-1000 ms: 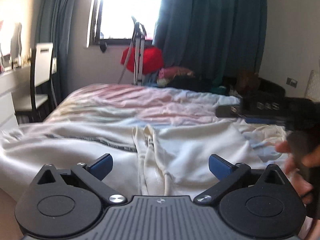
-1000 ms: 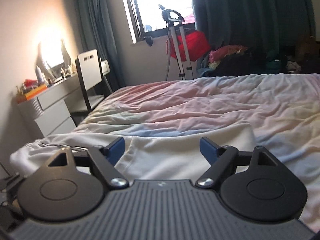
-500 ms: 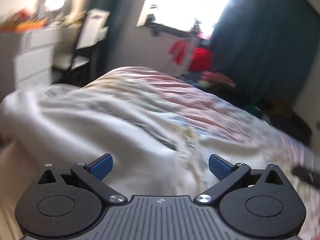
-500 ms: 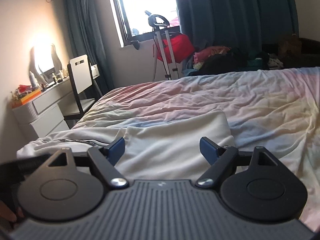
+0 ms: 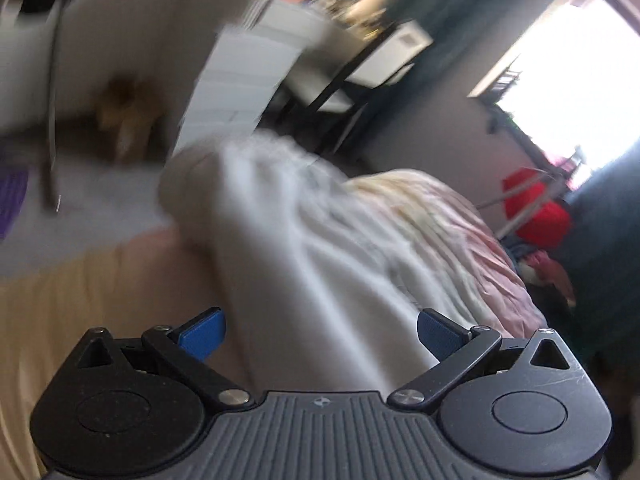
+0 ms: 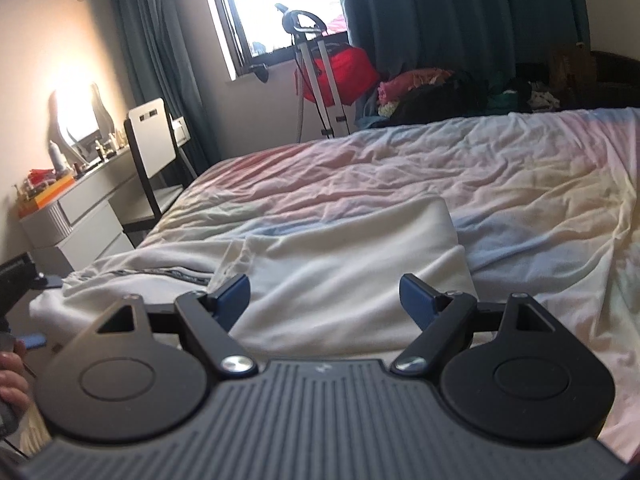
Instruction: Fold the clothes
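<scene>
A cream white garment [image 6: 352, 264] lies spread on the bed, its right part folded into a flat panel and its left part running to the bed's left edge. In the blurred, tilted left wrist view the garment [image 5: 304, 248] hangs over the bed's corner. My left gripper [image 5: 318, 330] is open and empty above the garment's left end. My right gripper [image 6: 324, 294] is open and empty just above the folded panel's near edge. The left gripper's body [image 6: 16, 280] and the hand holding it show at the right wrist view's left edge.
The bed sheet [image 6: 500, 172] is pastel and wrinkled. A white dresser [image 6: 76, 216] and chair [image 6: 154, 148] stand left of the bed. A garment steamer [image 6: 316, 72], a red bag and a clothes pile stand under the window behind the bed.
My left gripper has swung left and tilted, now facing the bed's left corner and the dresser. My right gripper rose slightly and stays over the folded panel. Both stayed open.
</scene>
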